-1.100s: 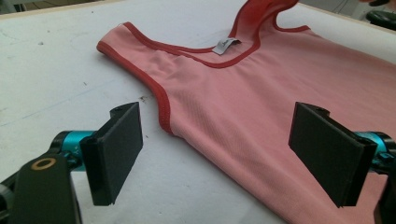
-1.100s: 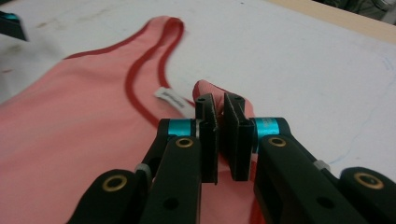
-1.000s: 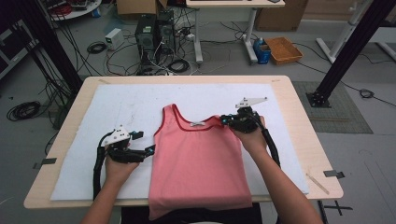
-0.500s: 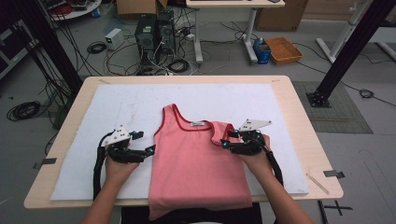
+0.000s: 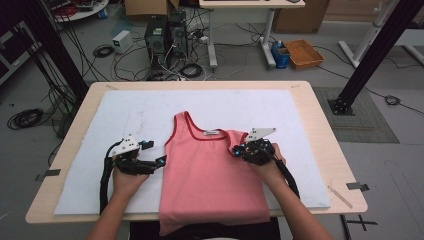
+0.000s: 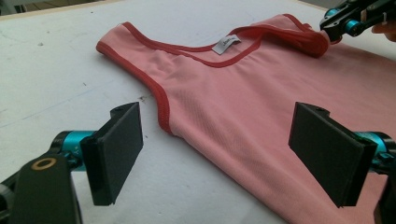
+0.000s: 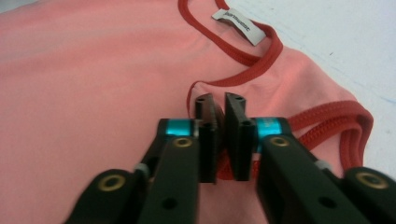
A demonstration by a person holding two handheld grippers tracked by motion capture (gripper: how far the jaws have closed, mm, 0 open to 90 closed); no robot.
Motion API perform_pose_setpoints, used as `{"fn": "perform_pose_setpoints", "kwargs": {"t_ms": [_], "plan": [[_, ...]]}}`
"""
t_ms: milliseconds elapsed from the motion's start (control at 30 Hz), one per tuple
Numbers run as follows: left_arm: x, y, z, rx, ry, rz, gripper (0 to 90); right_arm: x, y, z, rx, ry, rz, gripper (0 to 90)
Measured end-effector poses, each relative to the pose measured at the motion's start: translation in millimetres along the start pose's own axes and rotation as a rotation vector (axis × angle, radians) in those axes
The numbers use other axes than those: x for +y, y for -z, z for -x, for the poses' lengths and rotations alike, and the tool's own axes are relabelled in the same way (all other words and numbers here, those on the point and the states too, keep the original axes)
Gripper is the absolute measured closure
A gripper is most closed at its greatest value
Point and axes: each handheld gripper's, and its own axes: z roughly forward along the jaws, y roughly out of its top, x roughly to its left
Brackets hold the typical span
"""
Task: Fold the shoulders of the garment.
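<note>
At the pink tank top (image 5: 210, 172) armhole edge, right gripper (image 7: 218, 109) fingers apparently pinching red trim; left gripper (image 6: 233, 154) fingers wide, empty

Even, soft overhead light; faint shadows; no glare; gripper views soft-focused up close.

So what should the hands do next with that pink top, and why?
Probably lift the right gripper, shut on the red-trimmed armhole edge of the pink tank top, and carry it inward to fold. The left gripper waits open at the other edge.
</note>
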Motion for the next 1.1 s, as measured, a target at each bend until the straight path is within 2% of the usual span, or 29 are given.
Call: {"fn": "perform_pose_setpoints", "kwargs": {"t_ms": [167, 267, 433, 600, 633, 667, 767, 833, 933, 967, 1000, 1033, 1067, 1100], "plan": [[0.0, 0.0, 0.2, 0.000, -0.002, 0.000, 17.7, -5.8, 10.7, -3.9, 0.010, 0.001, 0.025, 87.0], [0.0, 0.2, -0.2, 0.002, -0.001, 0.000, 17.7, -8.2, 17.2, -11.0, 0.018, 0.020, 0.033, 87.0], [0.0, 0.1, 0.1, 0.001, 0.000, 0.001, 17.7, -14.6, 17.7, -22.6, 0.027, 0.050, 0.003, 86.8], [0.0, 0.1, 0.0, 0.001, 0.000, 0.000, 17.7, -21.8, 16.2, -26.2, 0.034, 0.066, -0.038, 85.6], [-0.1, 0.1, 0.0, 0.001, 0.001, 0.000, 17.7, -25.2, 16.2, -26.6, 0.035, 0.076, -0.053, 80.8], [0.0, 0.1, -0.2, 0.002, -0.002, 0.000, 17.7, -25.2, 16.2, -26.6, 0.035, 0.076, -0.053, 80.8], [0.0, 0.0, 0.2, 0.002, -0.001, 0.000, 17.7, -29.7, 14.6, -25.6, 0.048, 0.074, -0.073, 73.1], [0.0, 0.0, 0.2, 0.002, -0.002, -0.001, 17.7, -30.9, 16.7, -24.5, 0.064, 0.064, -0.058, 63.9], [0.0, 0.1, 0.0, 0.000, -0.001, -0.001, 17.7, -29.7, 25.6, -21.0, 0.056, 0.036, 0.003, 52.0], [0.1, 0.2, -0.3, 0.002, -0.004, -0.001, 17.7, -29.7, 25.6, -21.0, 0.056, 0.036, 0.003, 52.0], [0.0, 0.1, -0.2, 0.000, -0.001, 0.000, 17.7, -29.8, 29.1, -18.5, 0.055, 0.021, 0.032, 48.4], [0.0, 0.1, -0.2, 0.000, -0.001, -0.001, 17.7, -30.4, 32.5, -15.7, 0.041, 0.008, 0.058, 45.4], [0.0, 0.1, -0.2, -0.001, -0.001, -0.001, 17.7, -32.0, 38.6, -9.7, 0.000, -0.019, 0.085, 39.6], [0.0, 0.1, -0.1, -0.002, 0.000, -0.001, 17.7, -33.0, 40.8, -6.0, -0.011, -0.039, 0.090, 38.1]]}}
